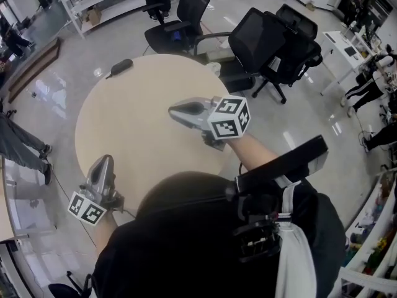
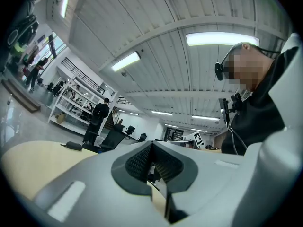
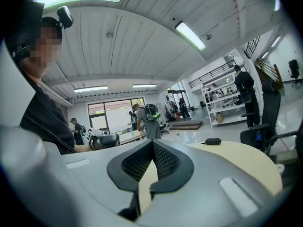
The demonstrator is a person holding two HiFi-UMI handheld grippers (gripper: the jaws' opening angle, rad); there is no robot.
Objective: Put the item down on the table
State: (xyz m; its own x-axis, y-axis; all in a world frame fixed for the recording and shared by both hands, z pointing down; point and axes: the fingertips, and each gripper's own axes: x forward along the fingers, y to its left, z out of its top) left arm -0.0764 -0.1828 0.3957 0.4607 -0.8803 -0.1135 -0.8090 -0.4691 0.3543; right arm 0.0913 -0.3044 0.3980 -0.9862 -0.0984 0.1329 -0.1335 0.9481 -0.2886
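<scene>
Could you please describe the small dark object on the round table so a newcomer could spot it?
Find the round beige table. On its far edge, left of the black chairs, lies a dark oblong object. It lies alone and dark, unlike the grey left gripper and right gripper nearer the person.

Tiny, indistinct dark object (image 1: 120, 67) on table (image 1: 142, 104)

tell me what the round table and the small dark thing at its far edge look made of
Round table: pale beige, even colour with no grain showing, dull sheen; probably laminate over board, though painted wood is possible. Small dark object: matte black, rounded, elongated; could be a fabric pouch or plastic, too small to tell.
</scene>
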